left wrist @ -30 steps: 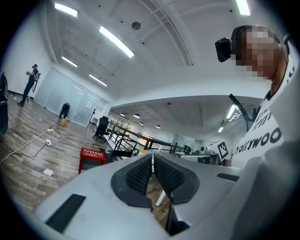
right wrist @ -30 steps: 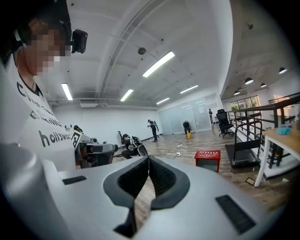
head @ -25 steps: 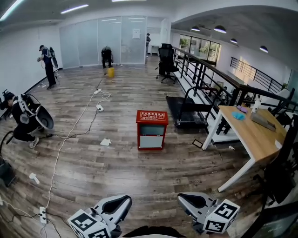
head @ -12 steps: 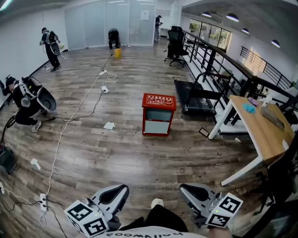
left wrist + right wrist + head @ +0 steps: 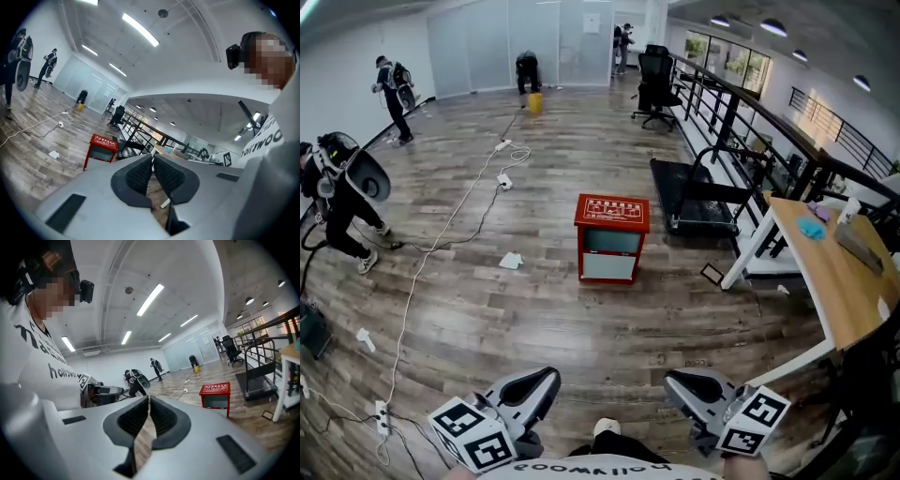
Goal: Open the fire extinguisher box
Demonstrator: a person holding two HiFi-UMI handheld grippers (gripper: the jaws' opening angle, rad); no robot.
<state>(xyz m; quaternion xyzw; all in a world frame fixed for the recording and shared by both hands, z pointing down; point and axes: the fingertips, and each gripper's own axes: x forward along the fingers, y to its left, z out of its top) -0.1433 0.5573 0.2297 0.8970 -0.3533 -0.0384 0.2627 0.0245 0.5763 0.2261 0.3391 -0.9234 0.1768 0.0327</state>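
The red fire extinguisher box (image 5: 611, 238) stood upright mid-floor, its lid down, well apart from both grippers. The left gripper (image 5: 546, 378) and right gripper (image 5: 676, 380) hung low by the person's body, each with its jaws pressed together on nothing. Plank floor (image 5: 609, 328) lay between them and the box. A white cable (image 5: 420, 286) and a paper scrap (image 5: 510, 261) lay to its left, a treadmill (image 5: 698, 202) and a wooden table (image 5: 825, 267) to its right.
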